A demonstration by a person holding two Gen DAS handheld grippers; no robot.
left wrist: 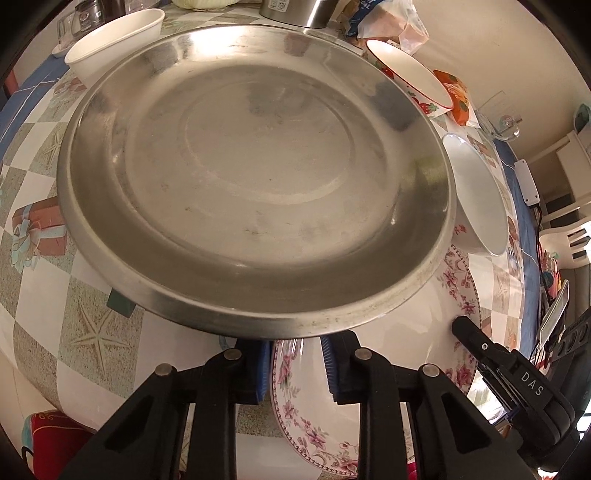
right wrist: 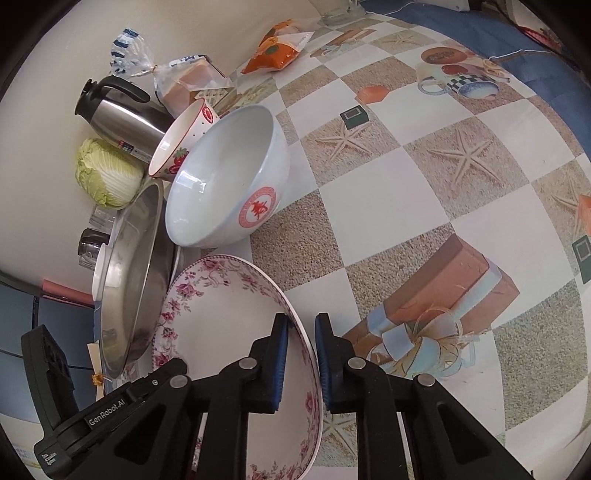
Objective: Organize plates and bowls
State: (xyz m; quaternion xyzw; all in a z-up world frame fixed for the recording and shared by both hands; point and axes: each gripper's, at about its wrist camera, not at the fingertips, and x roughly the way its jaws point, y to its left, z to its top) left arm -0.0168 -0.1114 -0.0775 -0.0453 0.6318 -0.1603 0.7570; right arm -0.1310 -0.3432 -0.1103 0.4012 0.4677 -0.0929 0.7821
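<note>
A large steel plate [left wrist: 255, 173] fills the left wrist view; part of it lies over a floral plate [left wrist: 314, 435]. My left gripper [left wrist: 295, 339] is open, its blue pads [left wrist: 263, 365] just below the steel plate's near rim, straddling the floral plate's edge. In the right wrist view my right gripper [right wrist: 301, 325] has its pads on either side of the floral plate's [right wrist: 221, 314] rim, apparently shut on it. The steel plate [right wrist: 129, 280] lies to its left. A pale blue bowl [right wrist: 229, 177] with a red emblem and a strawberry bowl [right wrist: 181, 144] stand behind. A white bowl [left wrist: 114, 44] sits far left.
A steel thermos [right wrist: 118, 110], a cabbage [right wrist: 107, 173], bagged bread [right wrist: 184, 81] and an orange packet [right wrist: 280, 48] stand along the wall. Glass jars [left wrist: 85, 18] are at the back left. The checked tablecloth [right wrist: 424, 184] spreads to the right. A white power strip [left wrist: 528, 181] lies at the table's right edge.
</note>
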